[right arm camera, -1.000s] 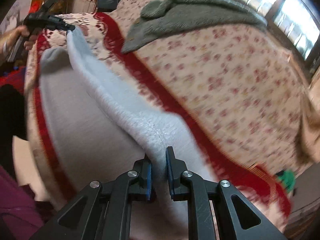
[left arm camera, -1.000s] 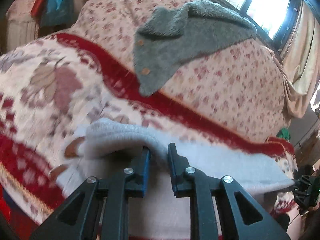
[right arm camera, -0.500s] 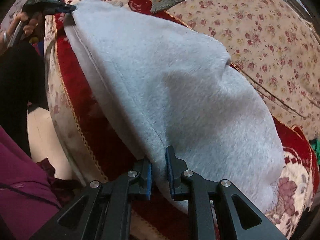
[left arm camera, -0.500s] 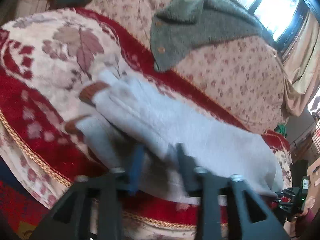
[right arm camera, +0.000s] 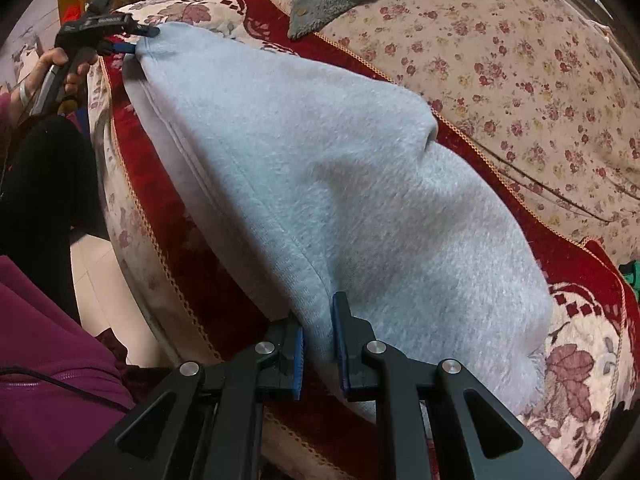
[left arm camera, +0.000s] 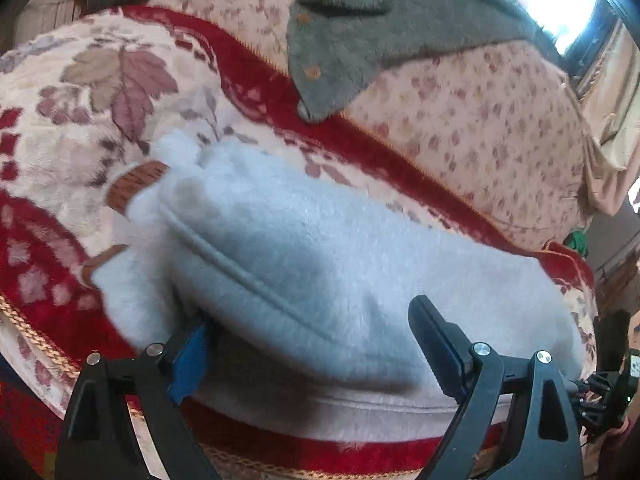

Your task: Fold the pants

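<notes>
Light grey fleece pants (left arm camera: 320, 248) lie folded lengthwise on the red and cream blanket (left arm camera: 80, 100), their brown cuffs (left arm camera: 136, 184) at the left end. My left gripper (left arm camera: 310, 316) straddles the near folded edge; its jaws are opening and the pads stand clear of the cloth. From the right wrist view the pants (right arm camera: 320, 160) stretch away to the left gripper (right arm camera: 120, 38) at the far corner. My right gripper (right arm camera: 318, 312) is shut on the pants' near edge, a fold of fleece pinched between its blue pads.
A grey-green fleece garment (left arm camera: 360, 28) with buttons drapes over the floral sofa back (left arm camera: 480, 120). A bright window (left arm camera: 560, 0) is behind it. The person's purple-clad body (right arm camera: 40, 360) and dark leg (right arm camera: 44, 176) are close by the sofa's front edge (right arm camera: 160, 260).
The lifted pants layer has come down flat onto the seat. My left gripper let go of the fold and spread its jaws wide. The right gripper sank, still clamped on the edge.
</notes>
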{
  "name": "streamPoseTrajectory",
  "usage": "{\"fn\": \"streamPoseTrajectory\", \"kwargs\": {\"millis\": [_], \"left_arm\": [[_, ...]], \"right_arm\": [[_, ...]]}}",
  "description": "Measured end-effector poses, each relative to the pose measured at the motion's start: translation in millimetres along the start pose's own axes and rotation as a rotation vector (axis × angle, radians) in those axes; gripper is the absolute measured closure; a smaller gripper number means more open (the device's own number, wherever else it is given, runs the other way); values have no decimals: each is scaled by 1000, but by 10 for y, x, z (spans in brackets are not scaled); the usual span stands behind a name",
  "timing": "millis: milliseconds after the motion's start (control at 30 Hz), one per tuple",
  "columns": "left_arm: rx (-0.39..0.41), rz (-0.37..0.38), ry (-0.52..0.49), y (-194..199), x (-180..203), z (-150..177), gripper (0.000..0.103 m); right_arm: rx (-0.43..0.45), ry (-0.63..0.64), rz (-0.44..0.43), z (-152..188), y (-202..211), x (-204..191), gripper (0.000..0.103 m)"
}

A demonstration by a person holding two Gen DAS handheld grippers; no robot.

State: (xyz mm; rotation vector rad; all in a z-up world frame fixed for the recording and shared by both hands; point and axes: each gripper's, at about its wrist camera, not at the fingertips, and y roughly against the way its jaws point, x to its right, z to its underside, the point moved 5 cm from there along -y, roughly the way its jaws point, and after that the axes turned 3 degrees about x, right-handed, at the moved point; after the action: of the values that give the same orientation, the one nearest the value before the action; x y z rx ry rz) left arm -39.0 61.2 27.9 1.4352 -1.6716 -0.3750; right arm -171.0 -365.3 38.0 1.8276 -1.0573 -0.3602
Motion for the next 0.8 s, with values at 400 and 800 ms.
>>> {"fn": "streamPoseTrajectory", "kwargs": {"millis": [400,800], "left_arm": [[-64,97,-132,174,259,171,89],[-62,-19,-19,377,-136,248,35]], "right_arm": [[-33,-26,-35,251,67,36,90],[25,-93,-80,359,-13,40,74]]}}
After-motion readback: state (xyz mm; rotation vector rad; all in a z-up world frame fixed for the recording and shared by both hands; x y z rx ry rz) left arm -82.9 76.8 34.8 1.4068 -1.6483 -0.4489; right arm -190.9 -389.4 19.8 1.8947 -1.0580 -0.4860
